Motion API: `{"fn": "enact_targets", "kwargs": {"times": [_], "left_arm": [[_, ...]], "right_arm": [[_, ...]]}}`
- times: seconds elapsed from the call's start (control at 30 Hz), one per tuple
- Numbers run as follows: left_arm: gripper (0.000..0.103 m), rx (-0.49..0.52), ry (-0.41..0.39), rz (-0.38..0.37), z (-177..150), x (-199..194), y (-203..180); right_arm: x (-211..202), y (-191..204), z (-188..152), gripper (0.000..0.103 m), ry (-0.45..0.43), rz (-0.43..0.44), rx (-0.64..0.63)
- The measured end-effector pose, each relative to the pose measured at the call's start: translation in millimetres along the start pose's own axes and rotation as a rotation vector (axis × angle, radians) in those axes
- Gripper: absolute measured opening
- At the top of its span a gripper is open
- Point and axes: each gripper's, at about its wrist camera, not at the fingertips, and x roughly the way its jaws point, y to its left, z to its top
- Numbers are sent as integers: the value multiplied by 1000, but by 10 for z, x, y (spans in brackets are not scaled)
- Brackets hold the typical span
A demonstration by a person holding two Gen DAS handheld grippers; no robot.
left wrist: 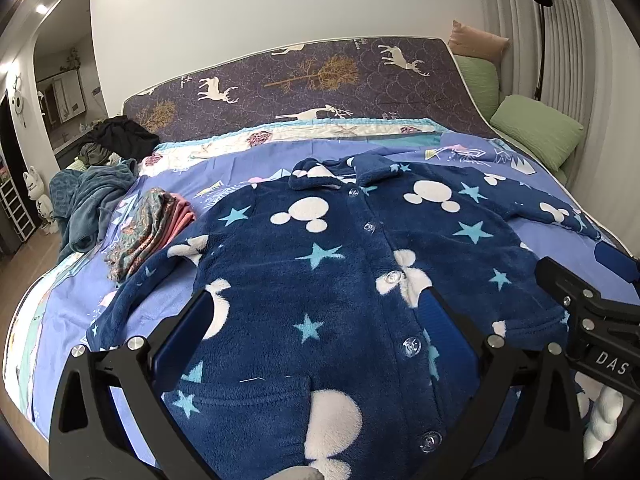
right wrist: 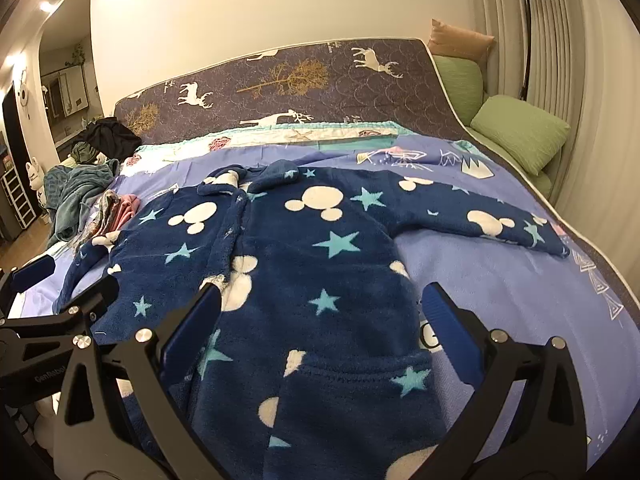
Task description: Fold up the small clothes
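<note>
We saw fleece top [left wrist: 332, 264] flat mid-bed [right wrist: 500, 292], both sleeves out. Left tool [left wrist: 320, 320] & right tool [right wrist: 320, 312] spread, holding nothing, above hem. Hem cut off. Bare sheet to right.

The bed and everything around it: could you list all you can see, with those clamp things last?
fleece jacket: one, navy with white mouse heads and teal stars, spread flat, buttoned, mid-bed
folded clothes: small stack, patterned and pink, left of jacket
blanket heap: teal-grey, left bed edge
dark clothes: black pile, far left corner
bedsheet: lilac-blue, printed
mattress: purple, deer print, leaning on wall
pillows: green, one tan, right
floor lamp: black, right
left hand-held gripper: open, above jacket
right hand-held gripper: open, above jacket
</note>
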Motion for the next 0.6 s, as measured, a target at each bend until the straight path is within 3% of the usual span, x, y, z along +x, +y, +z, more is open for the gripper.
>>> {"fn": "enact_targets", "kwargs": {"times": [0.6], "left_arm": [[102, 8, -9, -69, -40, -64, 39]], "right_arm": [[-62, 73, 29, 101, -22, -19, -1]]}}
